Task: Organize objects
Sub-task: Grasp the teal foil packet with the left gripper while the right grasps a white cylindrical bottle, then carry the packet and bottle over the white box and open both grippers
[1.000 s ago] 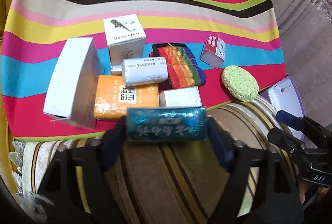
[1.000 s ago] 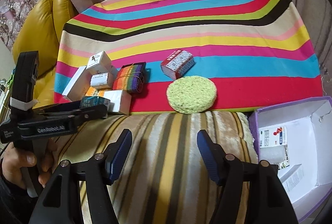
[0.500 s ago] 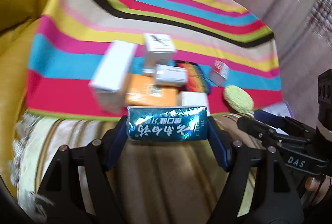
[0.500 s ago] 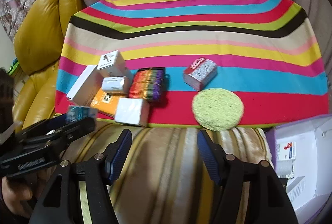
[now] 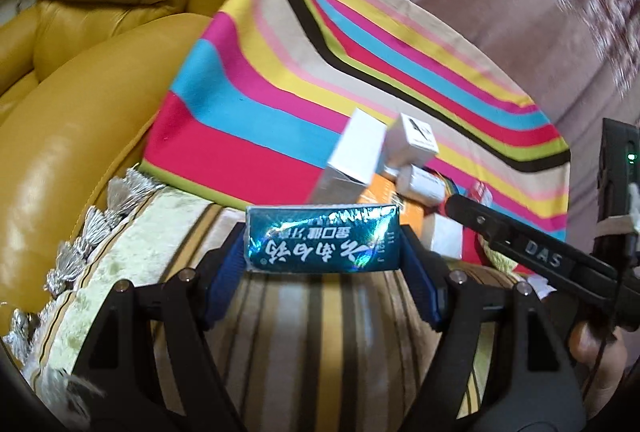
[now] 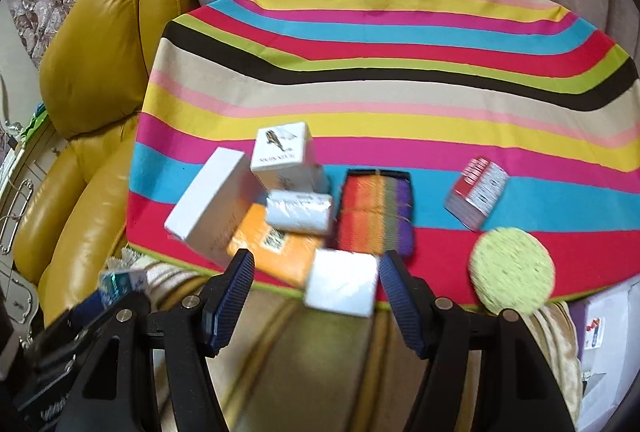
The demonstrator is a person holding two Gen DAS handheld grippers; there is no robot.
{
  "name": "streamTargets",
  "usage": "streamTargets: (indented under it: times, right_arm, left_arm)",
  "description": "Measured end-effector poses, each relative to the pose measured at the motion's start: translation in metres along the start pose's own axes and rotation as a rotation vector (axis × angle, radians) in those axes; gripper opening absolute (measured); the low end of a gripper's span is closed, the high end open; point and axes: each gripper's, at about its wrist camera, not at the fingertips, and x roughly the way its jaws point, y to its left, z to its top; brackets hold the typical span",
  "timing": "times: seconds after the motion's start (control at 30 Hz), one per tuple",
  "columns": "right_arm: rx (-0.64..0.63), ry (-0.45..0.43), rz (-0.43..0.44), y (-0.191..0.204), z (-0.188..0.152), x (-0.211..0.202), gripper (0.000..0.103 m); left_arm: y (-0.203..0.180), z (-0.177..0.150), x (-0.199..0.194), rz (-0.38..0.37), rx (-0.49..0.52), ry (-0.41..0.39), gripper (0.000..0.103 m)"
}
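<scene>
While the left gripper (image 5: 322, 252) pinches a teal packet (image 5: 322, 240), the right gripper (image 6: 316, 296), spread and empty, nears a white box (image 6: 341, 282). It should straddle that box squarely before squeezing.

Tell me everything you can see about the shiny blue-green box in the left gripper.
The blue-green box is a small oblong carton with a glossy, holographic-looking wrapper and white printed characters that appear upside down. It lies level, crosswise, clamped end to end in the left gripper, whose blue pads press its two short ends. It is held above the striped cushion, touching nothing else.
</scene>
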Motion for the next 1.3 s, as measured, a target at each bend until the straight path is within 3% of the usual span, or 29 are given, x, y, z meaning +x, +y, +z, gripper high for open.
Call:
streamTargets:
  times: [0.5,0.67,0.77,1.0,1.3]
  right_arm:
    - [-0.069,0.032,-0.117,0.036,0.024,0.044,0.065]
    - [-0.062,0.058,-0.138,0.034,0.027,0.054,0.05]
    - [-0.072,0.066,-0.134,0.036,0.025,0.057,0.048]
    - [-0.082,0.023,-0.105,0.033,0.02,0.04,0.047]
    - [-0.061,-0.009,-0.084,0.018,0.006,0.005,0.047]
  left_arm:
    - [0.017,0.002,-0.002,-0.018,-0.073,-0.019,0.076]
    - [0.018,0.003,-0.001,-0.023,-0.077,-0.013,0.076]
    - [0.018,0.004,0.0,-0.022,-0.074,-0.01,0.076]
    - [0.014,0.003,-0.003,-0.013,-0.058,-0.021,0.076]
    - [-0.01,0.004,-0.004,0.005,0.043,-0.023,0.076]
